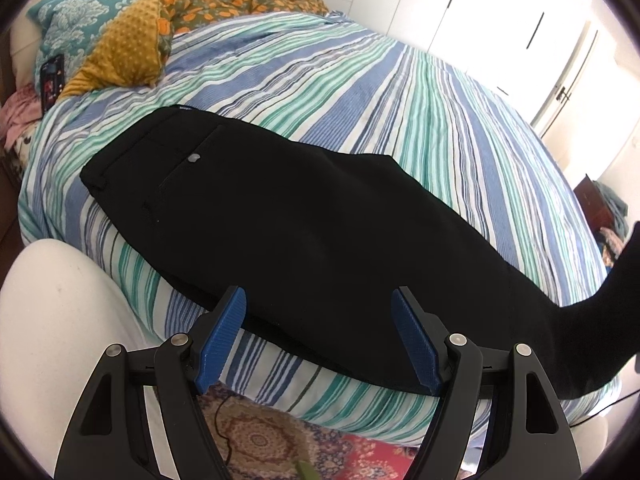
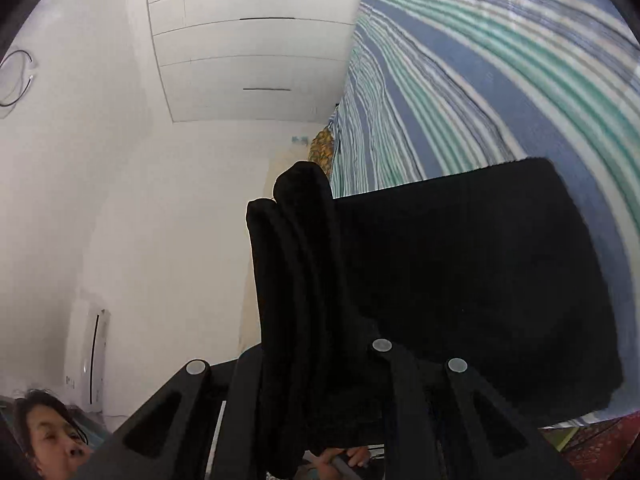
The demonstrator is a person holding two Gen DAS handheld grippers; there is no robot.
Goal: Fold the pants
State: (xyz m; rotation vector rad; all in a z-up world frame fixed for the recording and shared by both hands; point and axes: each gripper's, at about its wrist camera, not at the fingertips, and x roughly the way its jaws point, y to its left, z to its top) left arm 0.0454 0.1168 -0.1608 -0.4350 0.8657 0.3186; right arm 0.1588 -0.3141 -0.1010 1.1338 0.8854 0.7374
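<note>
Black pants (image 1: 288,216) lie lengthwise on the striped bedspread (image 1: 360,80), waistband at the left with a back pocket button up. The leg end rises off the bed at the right (image 1: 600,312). My left gripper (image 1: 320,332) is open and empty, its blue pads (image 1: 222,340) just above the near edge of the pants. My right gripper (image 2: 316,320) is shut on the bunched leg end of the pants (image 2: 460,280) and holds it lifted, tilted sideways over the bed; its fingers are hidden by the cloth.
Teal pillow (image 1: 72,24), mustard blanket (image 1: 128,48) and a phone (image 1: 52,80) lie at the bed's head. A patterned rug (image 1: 260,440) lies below the bed edge. White wardrobe doors (image 2: 256,40) and a person's face (image 2: 52,436) show in the right wrist view.
</note>
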